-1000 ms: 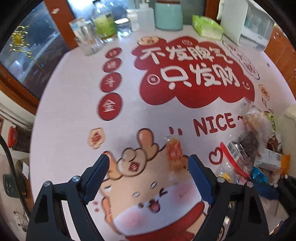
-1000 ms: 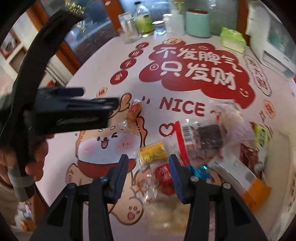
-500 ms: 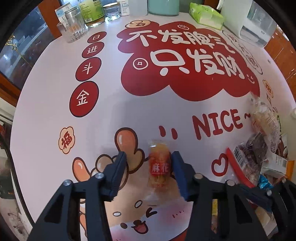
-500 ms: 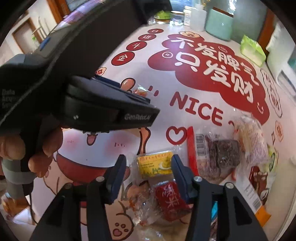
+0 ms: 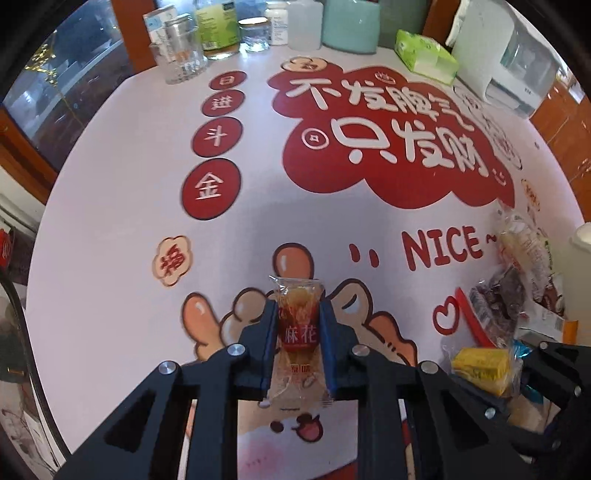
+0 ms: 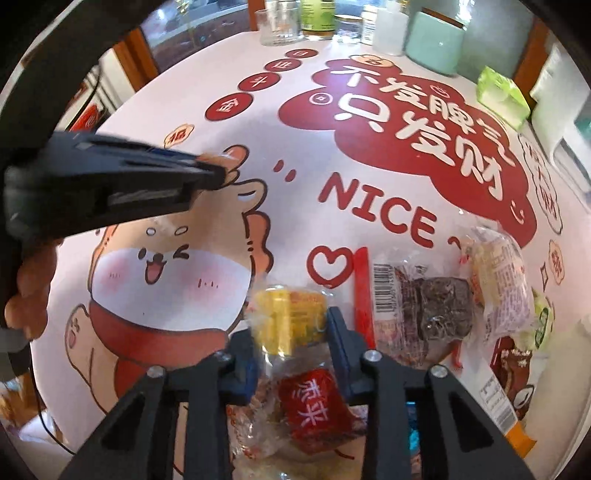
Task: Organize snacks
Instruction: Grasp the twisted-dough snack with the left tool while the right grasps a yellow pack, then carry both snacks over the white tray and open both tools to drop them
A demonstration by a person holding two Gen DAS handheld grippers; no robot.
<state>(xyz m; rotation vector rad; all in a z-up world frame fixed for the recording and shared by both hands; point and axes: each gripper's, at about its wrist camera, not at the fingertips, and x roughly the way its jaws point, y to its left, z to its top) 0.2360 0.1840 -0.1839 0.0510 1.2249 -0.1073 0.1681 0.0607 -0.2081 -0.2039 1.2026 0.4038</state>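
A clear packet of orange twist snack with a red label (image 5: 300, 332) lies on the printed tablecloth (image 5: 110, 221). My left gripper (image 5: 298, 308) points down over it. Its jaws are closing and both blue pads press the packet's sides. In the right wrist view the left gripper (image 6: 212, 170) shows from the side. My right gripper (image 6: 290, 328) is closing on a yellow snack packet (image 6: 288, 317) at the edge of the snack heap, with its pads against the wrapper. A red packet (image 6: 314, 410) lies just beneath. The yellow packet (image 5: 480, 369) also shows in the left wrist view.
More snacks lie to the right: a dark one in a clear bag (image 6: 432, 310), a pale packet (image 6: 502, 280), a brown packet (image 6: 509, 373). Glass jars (image 5: 181, 62), a teal canister (image 5: 351, 26), a green tissue pack (image 5: 424, 55) and a white appliance (image 5: 517, 74) line the far edge.
The left gripper dropped over the twist packet and its wide jaws came together on it. The right gripper sank toward the heap and closed on the yellow packet.
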